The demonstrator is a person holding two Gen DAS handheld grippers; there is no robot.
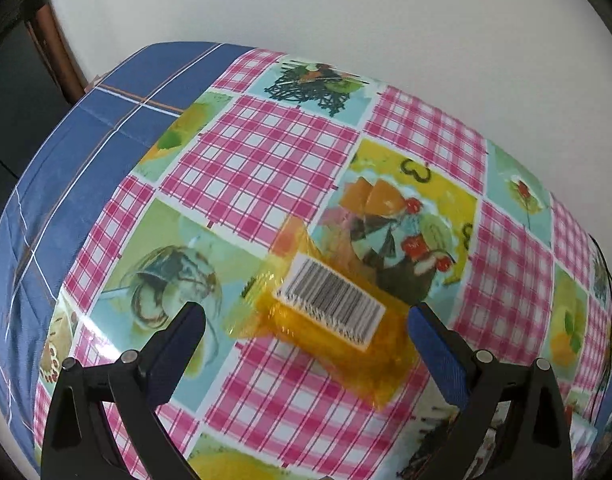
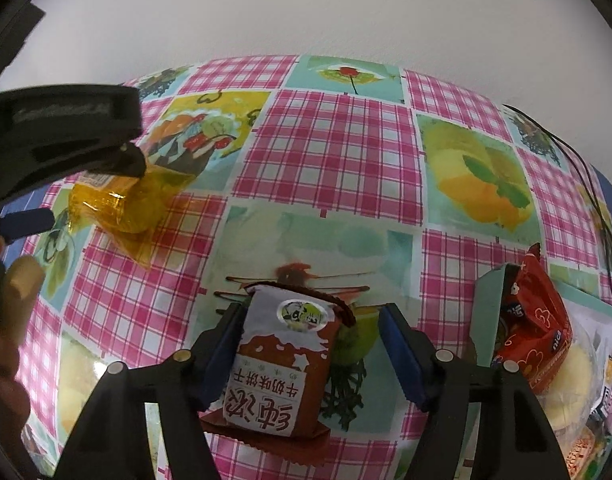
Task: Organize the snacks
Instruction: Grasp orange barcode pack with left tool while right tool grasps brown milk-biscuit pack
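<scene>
Fingers [image 1: 177,344] of my left gripper [image 1: 306,320] stand wide at the bottom of the left wrist view, the amber packet [image 1: 330,312] lying blurred between them on the checked tablecloth [image 1: 273,152], untouched. Its barcode label faces up; blue cloth [image 1: 81,168] shows at left, white wall [image 1: 346,12] above.

My right gripper [image 2: 312,356] is half open around the brown biscuit packet [image 2: 281,368]; only the left pad seems to touch. At right, a teal box [image 2: 488,304] is cut off, holding a red packet [image 2: 534,320].
</scene>
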